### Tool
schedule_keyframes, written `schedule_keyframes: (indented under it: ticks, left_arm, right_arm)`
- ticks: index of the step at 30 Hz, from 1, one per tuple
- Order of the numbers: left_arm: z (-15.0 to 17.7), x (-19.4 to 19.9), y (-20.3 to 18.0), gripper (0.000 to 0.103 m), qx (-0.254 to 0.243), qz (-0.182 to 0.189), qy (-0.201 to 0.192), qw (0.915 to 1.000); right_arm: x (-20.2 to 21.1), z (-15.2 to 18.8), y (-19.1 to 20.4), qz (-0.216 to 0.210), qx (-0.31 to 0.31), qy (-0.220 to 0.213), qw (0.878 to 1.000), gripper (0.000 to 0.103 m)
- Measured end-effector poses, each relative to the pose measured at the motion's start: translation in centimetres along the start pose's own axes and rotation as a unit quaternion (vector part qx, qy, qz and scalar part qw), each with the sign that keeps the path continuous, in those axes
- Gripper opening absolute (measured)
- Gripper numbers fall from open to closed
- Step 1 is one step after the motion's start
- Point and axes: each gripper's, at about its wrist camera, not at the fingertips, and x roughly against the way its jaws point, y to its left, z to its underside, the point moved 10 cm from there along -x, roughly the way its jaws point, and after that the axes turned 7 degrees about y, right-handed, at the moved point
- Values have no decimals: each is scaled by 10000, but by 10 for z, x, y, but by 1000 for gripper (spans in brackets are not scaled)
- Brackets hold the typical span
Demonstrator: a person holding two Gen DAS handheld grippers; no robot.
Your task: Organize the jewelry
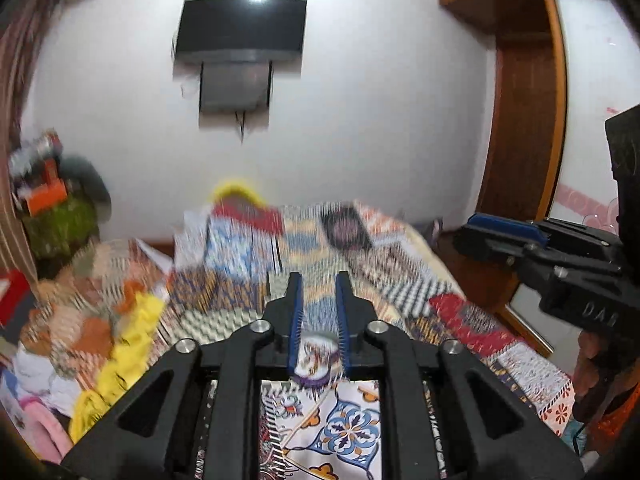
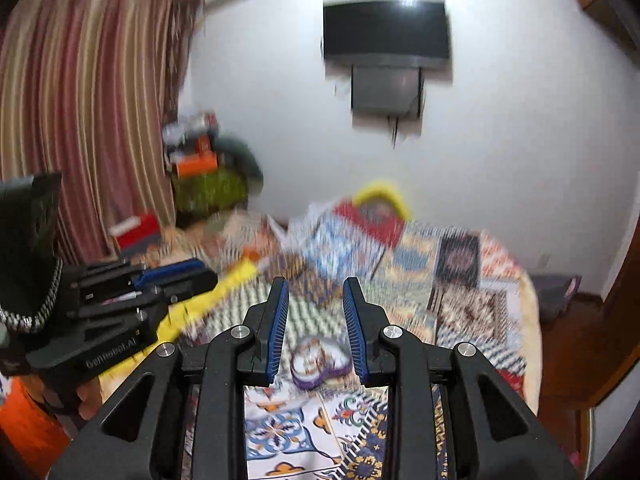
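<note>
A small round jewelry case (image 1: 316,360) with a purple rim and patterned lid lies on the patchwork bedspread (image 1: 360,420). In the left wrist view it sits low between the blue-padded fingers of my left gripper (image 1: 319,284), which is open; I cannot tell if the pads touch it. In the right wrist view the same case (image 2: 318,362) lies between and below the fingers of my right gripper (image 2: 316,290), which is open and apart from it. The left gripper (image 2: 176,276) also shows at the left there, the right gripper (image 1: 480,232) at the right in the left view. Both views are blurred.
The bed carries a yellow cloth (image 1: 120,360) and piled clothes at the left. A wall TV (image 1: 240,28) hangs ahead. A wooden wardrobe (image 1: 528,120) stands right, striped curtains (image 2: 80,100) left, and a cluttered stand (image 2: 208,168) by the wall.
</note>
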Motion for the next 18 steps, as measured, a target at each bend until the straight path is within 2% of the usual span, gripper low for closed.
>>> schedule_keyframes:
  ticks: [5,7,9,13,14,16,18]
  left_arm:
    - [-15,74,-19,31,-126,-277,-830,9961]
    - [-17,96,-24,42,-133,-376,-1081,9933]
    - [-17,118,-28,51,-121,-493,-1340,9897]
    - [-13,143,-30,70,-59,-689,-1591,9848]
    - [-12,146,-30,73,-26,-697,-1600,9847]
    - [-9,151,-30,91,62,-710,-1615,9843]
    - [-6,154,-28,99,131,-806,-1678,9824]
  right_arm:
    - [65,-14,21,91,-40,-861,9962,26]
    - [86,-16,28,189,-71,-1179,9928,31]
    - [99,-16,33,298,-114,-1403,9896,44]
    - [110,-14,41,476,-147,-1621,9855,57]
    - [110,-13,41,526,-151,-1637,9850,63]
    - [110,-11,40,699,-188,-1696,9829,76]
    - [111,-11,38,777,-272,-1770,9808,93]
